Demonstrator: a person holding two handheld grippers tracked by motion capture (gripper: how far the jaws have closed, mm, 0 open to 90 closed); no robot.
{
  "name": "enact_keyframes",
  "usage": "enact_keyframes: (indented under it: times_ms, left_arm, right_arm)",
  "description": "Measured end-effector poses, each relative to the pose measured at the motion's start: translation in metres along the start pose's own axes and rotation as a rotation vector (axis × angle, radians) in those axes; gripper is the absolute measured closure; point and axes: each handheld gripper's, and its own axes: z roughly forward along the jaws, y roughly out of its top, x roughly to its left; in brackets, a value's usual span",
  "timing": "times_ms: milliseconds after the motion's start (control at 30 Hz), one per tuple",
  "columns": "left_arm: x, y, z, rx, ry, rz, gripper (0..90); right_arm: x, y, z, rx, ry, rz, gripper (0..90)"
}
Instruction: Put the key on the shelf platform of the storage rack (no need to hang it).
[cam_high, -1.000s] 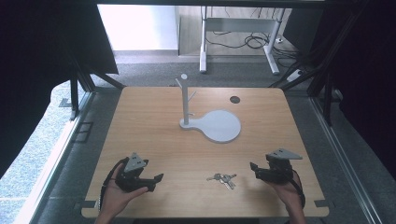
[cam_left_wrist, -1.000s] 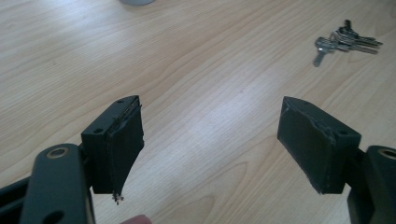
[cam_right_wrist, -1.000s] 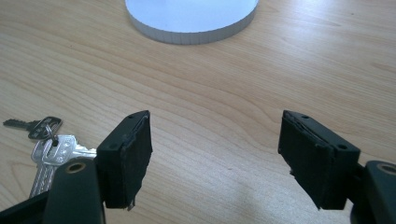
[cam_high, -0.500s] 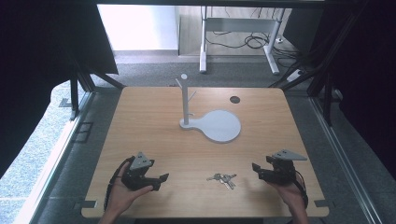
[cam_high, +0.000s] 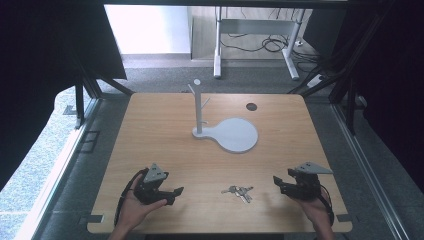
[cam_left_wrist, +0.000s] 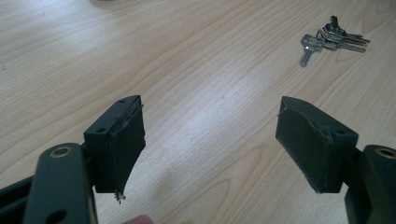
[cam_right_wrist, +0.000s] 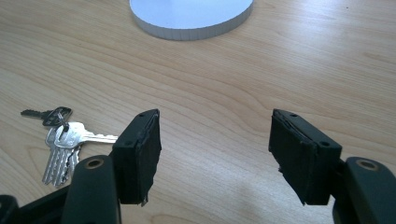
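While the high view is showing the bunch of keys (cam_high: 239, 192) lying flat near the table's (cam_high: 150, 130) front edge between the 2 grippers, the right gripper (cam_high: 280, 184) is sitting slightly nearer, with the keys at its 9 o'clock, and the left gripper (cam_high: 175, 194) has them at its 3 o'clock. Looking along the left gripper (cam_left_wrist: 210, 144), its jaws are standing wide apart and empty, the keys (cam_left_wrist: 332, 38) lying toward 1 o'clock, blades fanning out along the table. Riding on the right gripper (cam_right_wrist: 215, 154), the camera is showing equally wide, empty jaws, the keys (cam_right_wrist: 63, 140) close at 9 o'clock, and the round white base (cam_right_wrist: 191, 14) of the stand at 12 o'clock, detail too small to make out from above.
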Motion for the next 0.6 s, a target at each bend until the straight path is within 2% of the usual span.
enact_keyframes:
  times_ms: [200,233,300,433,467,533,600]
  left_arm:
    - [0.000,-0.001,-0.004,0.000,0.003,-0.013,24.6]
    - [0.000,-0.001,-0.005,0.001,0.007,-0.011,24.6]
    - [0.001,-0.001,-0.007,0.000,0.014,-0.012,25.1]
    - [0.002,-0.001,-0.008,0.000,0.014,-0.009,25.3]
    - [0.003,-0.001,-0.009,0.000,0.013,-0.011,25.3]
    - [0.005,-0.002,-0.012,-0.005,0.014,-0.016,25.5]
    - [0.007,-0.001,-0.016,-0.016,0.014,-0.020,25.5]
  right_arm:
    - [-0.001,0.000,0.000,0.012,-0.003,0.005,35.5]
    - [-0.002,0.002,0.000,0.015,0.011,0.006,35.9]
    - [0.001,0.006,0.001,0.029,0.031,-0.011,36.9]
    - [0.005,0.019,-0.002,0.061,0.041,-0.060,38.0]
    - [0.005,0.019,-0.002,0.061,0.041,-0.060,38.0]
    - [0.010,0.032,-0.006,0.082,0.053,-0.090,39.0]
    - [0.012,0.036,-0.007,0.092,0.060,-0.100,40.0]
